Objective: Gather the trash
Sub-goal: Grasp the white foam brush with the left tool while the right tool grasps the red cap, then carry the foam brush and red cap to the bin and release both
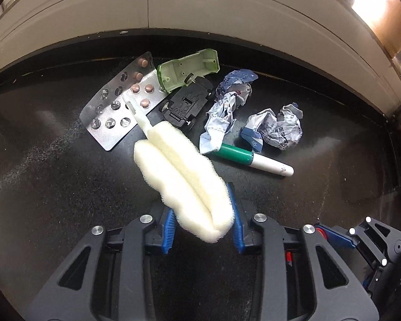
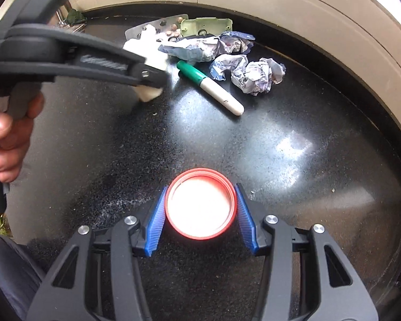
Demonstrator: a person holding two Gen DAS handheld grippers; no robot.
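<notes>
Now you are at the pick-up step on both sides. Your left gripper (image 1: pixel 203 224) has its blue pads closed against the foam head of a white sponge brush (image 1: pixel 184 176), whose stub of handle points away toward the blister pack (image 1: pixel 120 101); the foam bulges between the pads, so the grip looks soft but seated. Your right gripper (image 2: pixel 200 219) brackets a red bottle cap (image 2: pixel 200 203) lying open side up on the black countertop (image 2: pixel 294 160); both pads meet the cap's rim at its widest line, at a middling width.

Farther out lies the remaining trash, bunched near the counter's far edge: the blister pack with a few pink tablets, a broken green toy car (image 1: pixel 187 85) with its shell off the black chassis, several crumpled paper wads (image 1: pixel 275 128), and a green-capped marker (image 1: pixel 251 160) just beside them.

No bin shows in either view, so you must find it before carrying. The next move probably calls for a straight lift of both hands, keeping the squeeze steady: the shallow cap could pivot out, and the foam could slip if you relax.
</notes>
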